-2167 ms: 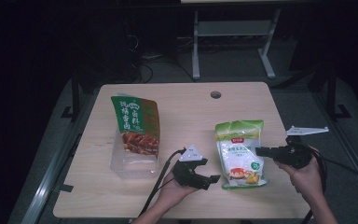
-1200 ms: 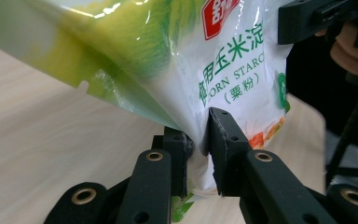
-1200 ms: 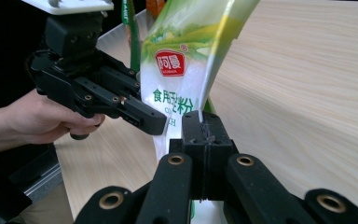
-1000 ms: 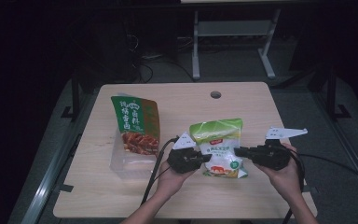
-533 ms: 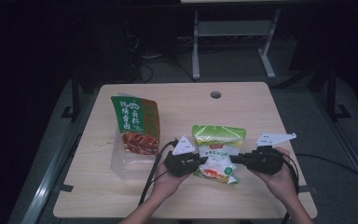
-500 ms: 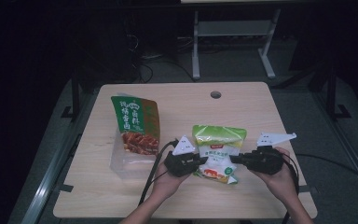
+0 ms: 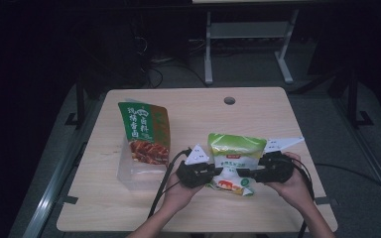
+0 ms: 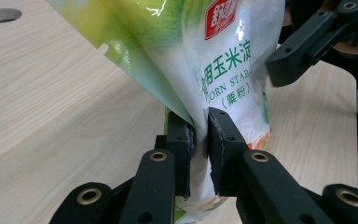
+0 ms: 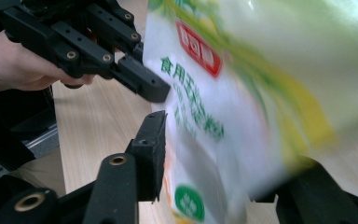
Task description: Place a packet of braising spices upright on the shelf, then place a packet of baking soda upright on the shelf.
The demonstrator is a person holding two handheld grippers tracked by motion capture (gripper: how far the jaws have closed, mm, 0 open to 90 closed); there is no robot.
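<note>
Left gripper [image 8: 198,154] fingers pinch the starch bag's [image 7: 235,158] edge; right gripper [image 9: 214,163] fingers, just opening, straddle it.

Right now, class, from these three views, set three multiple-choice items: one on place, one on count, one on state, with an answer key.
1. Where does the red-brown and green food pouch lie?
A. left of the white-green cornstarch bag
B. on the floor
C. under that bag

2. How many packages are on the table?
A. one
B. two
C. four

3. How does the left gripper stand to the cornstarch bag?
A. wide open, away from it
B. shut on the bag's edge
C. resting flat on the table

Key: 1 A, the high view shows it at the table's left; 2 B, just the pouch and the bag; 3 B, the left gripper view shows both pads pinching the bag. The right gripper, jaws just opening, straddles the bag.
</note>
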